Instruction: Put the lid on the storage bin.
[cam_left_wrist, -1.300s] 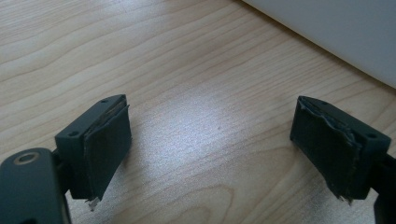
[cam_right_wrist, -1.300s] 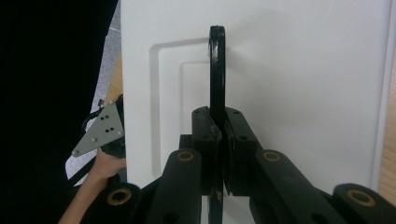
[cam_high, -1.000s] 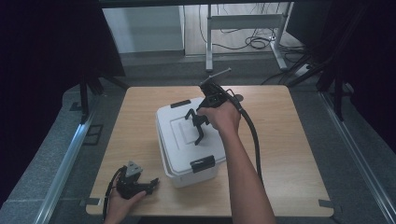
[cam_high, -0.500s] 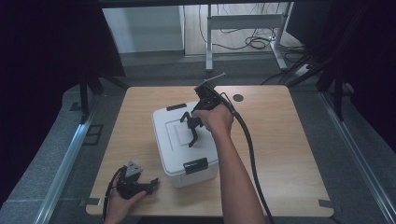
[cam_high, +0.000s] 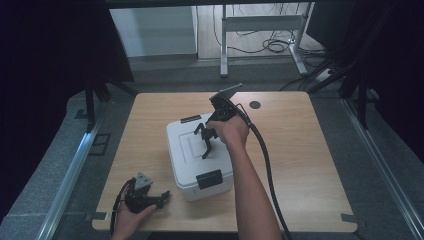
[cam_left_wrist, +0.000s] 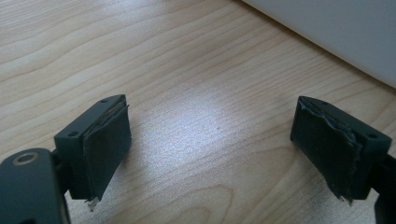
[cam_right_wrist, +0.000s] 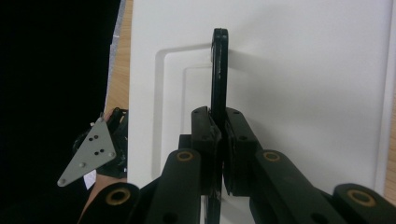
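A white lidded box (cam_high: 192, 162) stands on the wooden table (cam_high: 310, 150), with its black carry handle (cam_high: 205, 142) raised upright over the lid. My right gripper (cam_high: 214, 131) comes down from above and is shut on that handle. In the right gripper view the pads (cam_right_wrist: 205, 135) clamp the thin black handle (cam_right_wrist: 219, 70) above the white lid (cam_right_wrist: 303, 93). My left gripper (cam_high: 162, 197) lies on the table at the front left, beside the box's front corner. Its jaws are open with only bare wood between them (cam_left_wrist: 210, 140), and the box's wall (cam_left_wrist: 336, 32) is at the upper right.
The box has a black latch (cam_high: 209, 179) on its near side and another (cam_high: 190, 119) on its far side. A thick black cable (cam_high: 267, 170) trails from the right gripper across the table's right half. A round hole (cam_high: 255, 105) sits near the far edge. Dark drapes flank the table.
My right gripper has sunk slightly while holding the handle, and the box has shifted a little towards the left with it. The left gripper has stayed where it was.
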